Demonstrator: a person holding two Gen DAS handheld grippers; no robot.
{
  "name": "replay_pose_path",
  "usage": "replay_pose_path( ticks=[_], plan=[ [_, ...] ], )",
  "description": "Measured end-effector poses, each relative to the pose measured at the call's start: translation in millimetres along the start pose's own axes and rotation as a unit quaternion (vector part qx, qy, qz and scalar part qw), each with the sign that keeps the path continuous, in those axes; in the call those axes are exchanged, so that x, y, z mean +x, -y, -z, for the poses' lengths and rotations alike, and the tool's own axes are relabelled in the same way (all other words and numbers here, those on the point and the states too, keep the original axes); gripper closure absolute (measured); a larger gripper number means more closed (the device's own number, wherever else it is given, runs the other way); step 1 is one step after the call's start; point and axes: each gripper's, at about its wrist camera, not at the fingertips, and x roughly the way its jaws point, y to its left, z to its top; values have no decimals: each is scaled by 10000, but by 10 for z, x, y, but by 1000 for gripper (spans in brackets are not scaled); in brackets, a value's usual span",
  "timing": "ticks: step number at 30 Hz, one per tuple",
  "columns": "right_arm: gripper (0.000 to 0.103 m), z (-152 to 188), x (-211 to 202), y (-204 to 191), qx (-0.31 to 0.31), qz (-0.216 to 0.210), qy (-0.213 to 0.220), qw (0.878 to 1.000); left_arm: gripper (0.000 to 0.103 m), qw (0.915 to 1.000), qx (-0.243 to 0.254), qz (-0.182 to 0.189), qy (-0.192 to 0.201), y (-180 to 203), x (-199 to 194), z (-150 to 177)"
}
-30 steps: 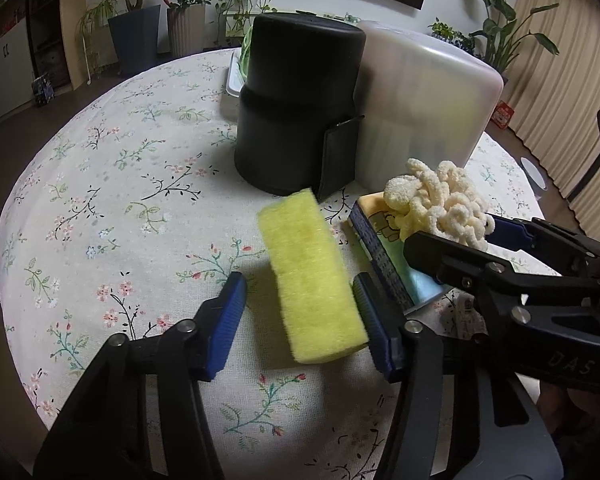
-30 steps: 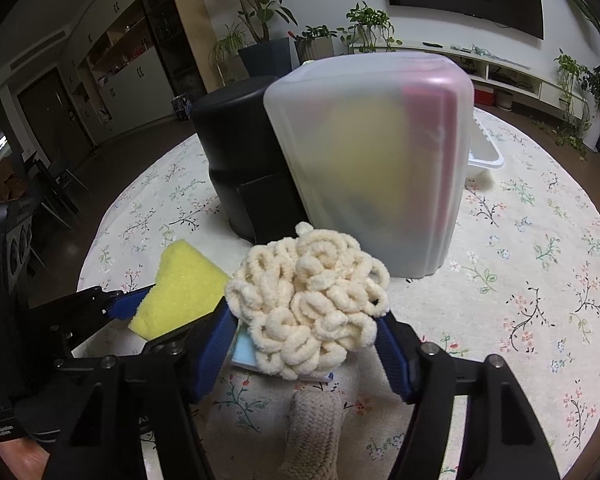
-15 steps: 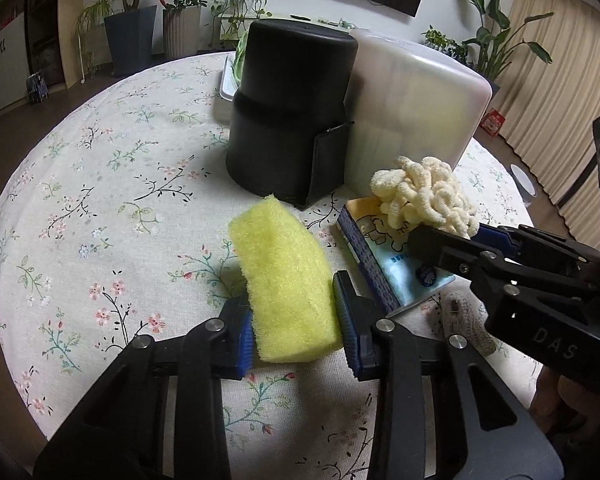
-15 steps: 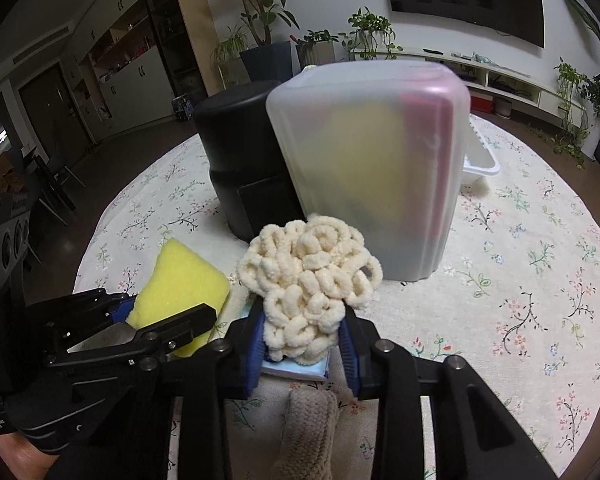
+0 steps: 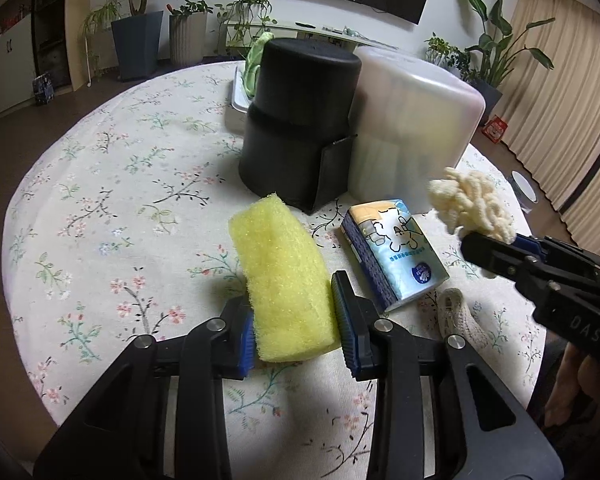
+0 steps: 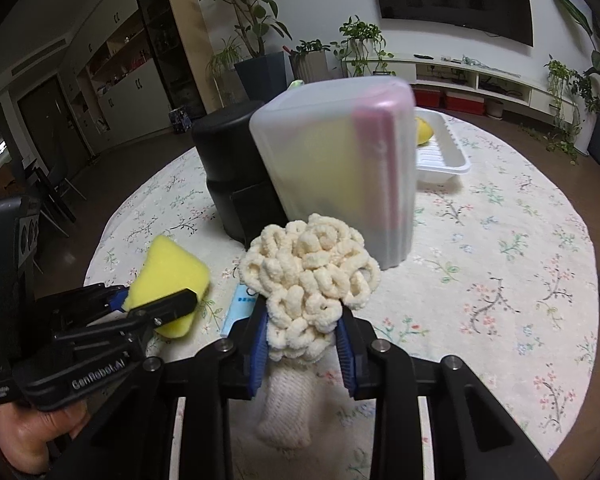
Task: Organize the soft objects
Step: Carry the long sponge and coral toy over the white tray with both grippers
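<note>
Both your claws are clamped on soft things.
Left wrist view: your left claw pinches the yellow sponge above the counter, beside the tissue pack. Right wrist view: your right claw squeezes the cream yarn scrubber before the translucent bin.

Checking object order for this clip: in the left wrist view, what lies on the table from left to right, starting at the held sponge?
yellow sponge in the left gripper → tissue pack → knitted sleeve → cream yarn puff in the right gripper.
</note>
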Motion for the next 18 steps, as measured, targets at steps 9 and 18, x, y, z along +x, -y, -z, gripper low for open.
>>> replay_pose_path(
  ticks=[9,18],
  plan=[
    [71,-14,-322,414,212,353,143,9991,72,9996,-140,-232,85,-322,-198,-109],
    [71,-187,-551,1069,493,840,237,9950,72,9986,-217,-417,247,-626,-384,-383]
  ],
)
